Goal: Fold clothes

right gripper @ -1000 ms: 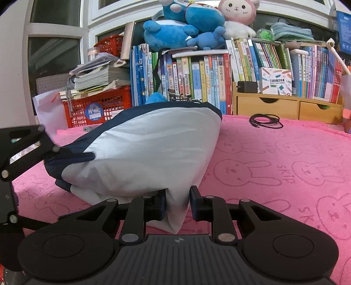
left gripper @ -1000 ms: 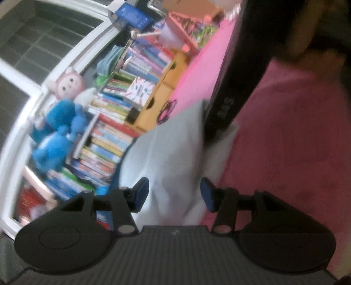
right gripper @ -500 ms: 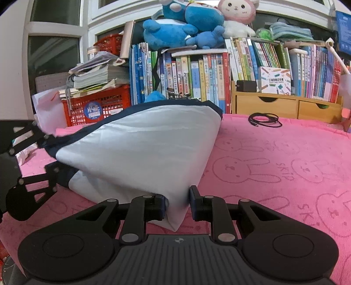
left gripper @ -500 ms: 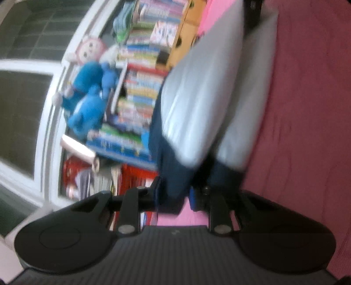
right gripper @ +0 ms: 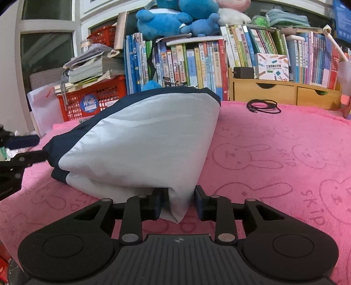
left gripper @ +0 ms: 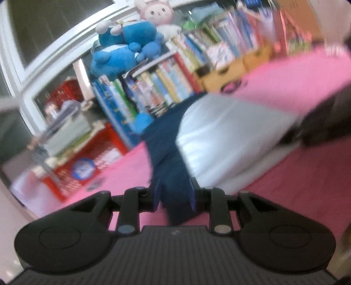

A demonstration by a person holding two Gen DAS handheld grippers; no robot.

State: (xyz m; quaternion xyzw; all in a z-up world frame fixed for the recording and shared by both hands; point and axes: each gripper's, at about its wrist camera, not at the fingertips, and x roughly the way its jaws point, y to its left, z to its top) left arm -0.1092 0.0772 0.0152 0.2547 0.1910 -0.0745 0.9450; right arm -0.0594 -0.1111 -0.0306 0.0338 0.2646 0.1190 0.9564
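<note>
A folded white garment (right gripper: 142, 140) with navy trim lies bunched on the pink bunny-print towel (right gripper: 274, 157). My right gripper (right gripper: 178, 202) has the garment's near white corner between its pads, held just off the towel; its jaws are easing open a little. In the left wrist view the picture is blurred. My left gripper (left gripper: 174, 196) has the navy edge (left gripper: 169, 166) filling the gap between its pads, and its jaws are opening slightly. From the right wrist view the left gripper (right gripper: 33, 146) sits at the far left, at the garment's navy end.
Behind the towel stands a row of books (right gripper: 197, 65) with blue plush toys (right gripper: 175, 19) on top. A red basket (right gripper: 96, 100) under stacked papers is at the back left. Wooden drawers (right gripper: 285, 92) and a coiled black cable (right gripper: 263, 106) are at the back right.
My left gripper went from open to closed on the navy edge, rolled back upright and rose with it. My right gripper stayed put, its pads now slightly further apart.
</note>
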